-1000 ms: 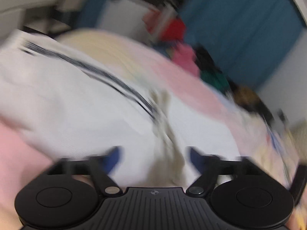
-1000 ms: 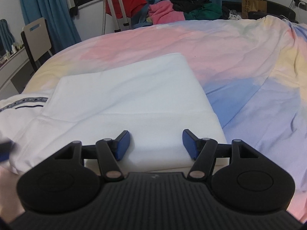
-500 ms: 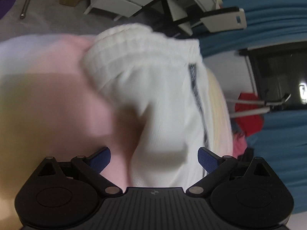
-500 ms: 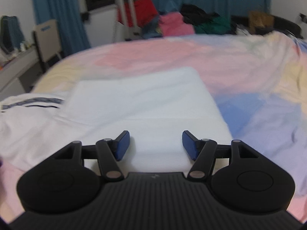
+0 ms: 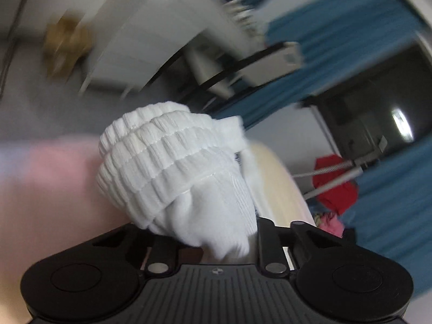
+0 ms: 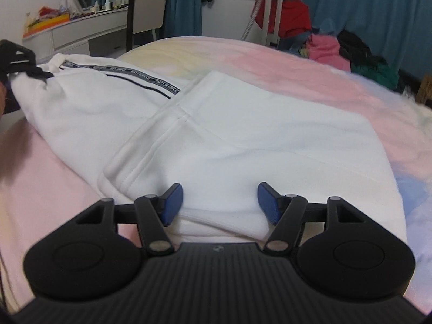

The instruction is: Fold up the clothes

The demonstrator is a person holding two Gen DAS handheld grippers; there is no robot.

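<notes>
A white garment with a dark side stripe (image 6: pixel 216 135) lies partly folded on the pastel bedspread (image 6: pixel 270 64). My left gripper (image 5: pixel 210 240) is shut on its ribbed waistband (image 5: pixel 167 162), which bunches up in front of the camera and hides the fingertips. In the right wrist view the left gripper (image 6: pixel 16 64) shows at the far left edge, holding the garment's end. My right gripper (image 6: pixel 220 202) is open, its blue pads on either side of the garment's near folded edge.
A pile of red, pink and dark clothes (image 6: pixel 324 43) lies beyond the bed by blue curtains. A white desk (image 6: pixel 75 35) and chair (image 6: pixel 148 10) stand at back left. A stand with metal legs (image 6: pixel 267 5) is behind the bed.
My left gripper went from open over the garment to shut on its waistband and lifted it. My right gripper stayed open and swung left along the near fold.
</notes>
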